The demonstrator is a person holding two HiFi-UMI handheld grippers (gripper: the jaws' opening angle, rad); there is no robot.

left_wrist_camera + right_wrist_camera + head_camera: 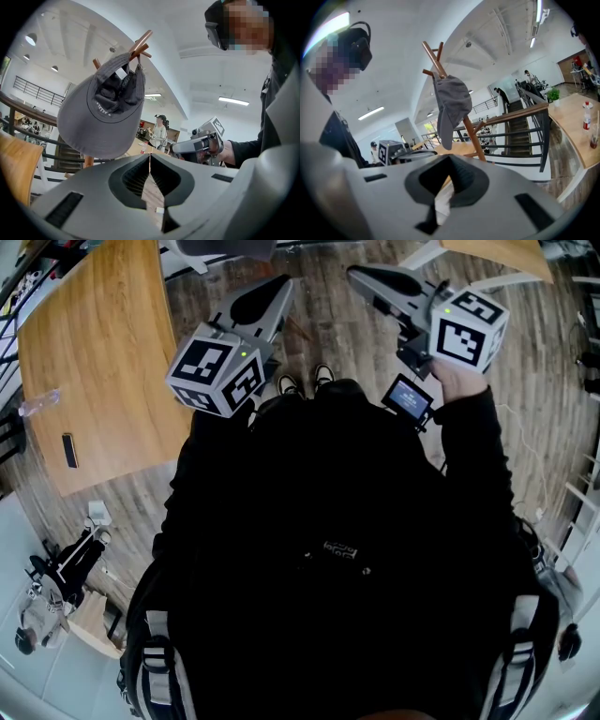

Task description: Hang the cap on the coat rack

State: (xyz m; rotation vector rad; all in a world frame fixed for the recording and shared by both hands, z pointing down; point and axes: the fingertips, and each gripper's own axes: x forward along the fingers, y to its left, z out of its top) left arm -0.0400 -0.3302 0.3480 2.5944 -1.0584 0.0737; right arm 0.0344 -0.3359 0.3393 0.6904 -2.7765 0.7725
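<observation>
The soft grey baseball cap (101, 112) hangs on the slim wooden coat rack (140, 44), caught on one of the slanted pegs at the rack's top. In the left gripper view its brim droops down and to the left, and the inside of the crown faces the camera. In the right gripper view the cap (450, 108) shows edge-on, draped against the rack's pole (474, 137) just below the topmost pegs. Neither tool touches it. The left gripper (150, 155) has its grey jaws pressed together at the tips, with nothing between them, and the cap hangs above and beyond them. The right gripper (449, 158) likewise has its jaws closed tight on nothing, with the rack rising beyond them. In the head view both grippers are held out in front of the person's black-clad chest, the left gripper (272, 292) and the right gripper (361, 276) well apart, their tips turned toward each other. A pale wooden table (94, 352) stands on the plank floor (328, 324) to the left. Past the right gripper's jaws a dark metal stair railing (525, 124) runs behind the rack.
</observation>
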